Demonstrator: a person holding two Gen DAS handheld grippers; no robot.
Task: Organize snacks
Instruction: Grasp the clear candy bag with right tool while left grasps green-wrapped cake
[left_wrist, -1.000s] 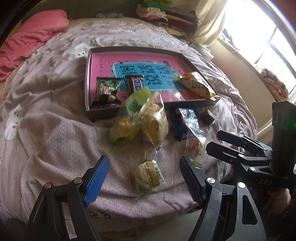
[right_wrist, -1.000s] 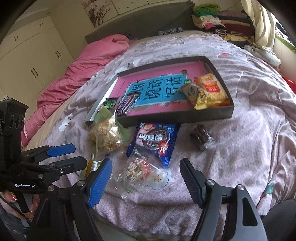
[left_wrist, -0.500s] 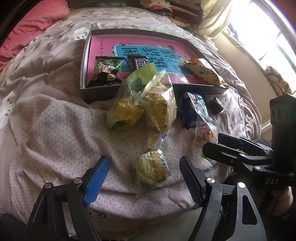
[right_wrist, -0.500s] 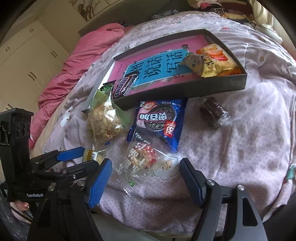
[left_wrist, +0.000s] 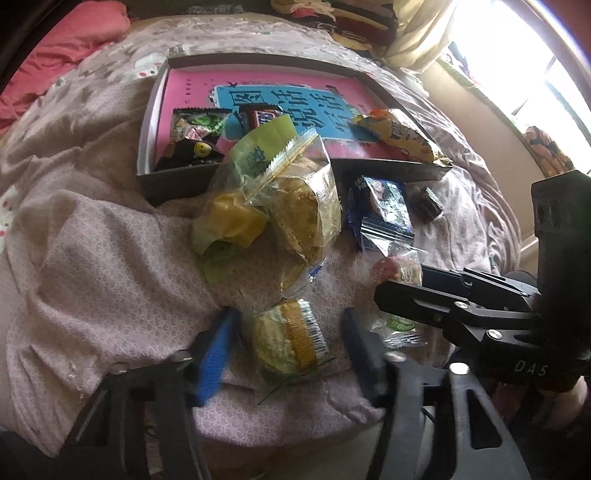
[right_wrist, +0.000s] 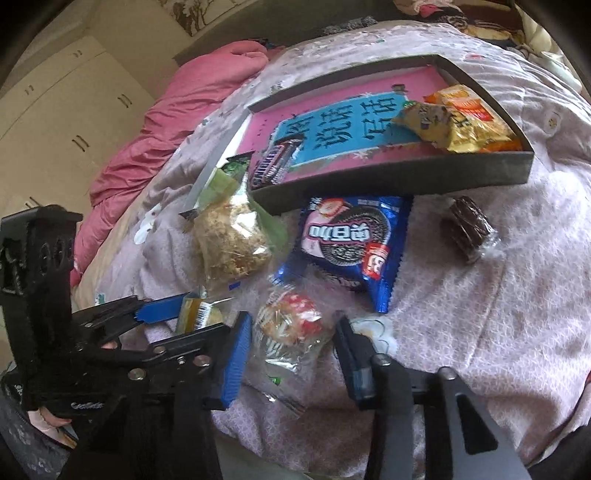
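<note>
Straddling: left gripper (left_wrist: 288, 347) stands with jaws apart around a wrapped yellow cake (left_wrist: 290, 341) near the bed's front edge; the blurred fingers flank the wrapper, contact not clear
Right gripper (right_wrist: 291, 345): jaws apart either side of a clear-wrapped red-and-white pastry (right_wrist: 291, 325) (its crinkled film spreads between the pads); whether the pads touch it cannot be told
Tray (right_wrist: 402, 181): dark-walled, pink floor with a blue printed panel, lying on the bedspread (right_wrist: 498, 295) further back
Inside tray, left end: green-and-black candy bag (left_wrist: 195, 138); beside it a Snickers bar (right_wrist: 275, 162)
Inside tray, right end: yellow and orange snack packets (right_wrist: 458, 120) piled against the right wall
Outside tray, front wall: crumbly cake in a clear bag (left_wrist: 306, 210) leaning on a green-wrapped yellow cake (left_wrist: 232, 218), both rising over the tray's front wall in the left view
Blue Oreo packet (right_wrist: 351, 240): flat on the bedspread just in front of the tray, near the pastry
Chocolate cake roll (right_wrist: 467, 229): in clear wrap, alone towards the bed's right side, apart from the tray
Background: pink quilt (right_wrist: 177, 122) at the bed's far left; folded clothes (left_wrist: 354, 18) at the far edge
</note>
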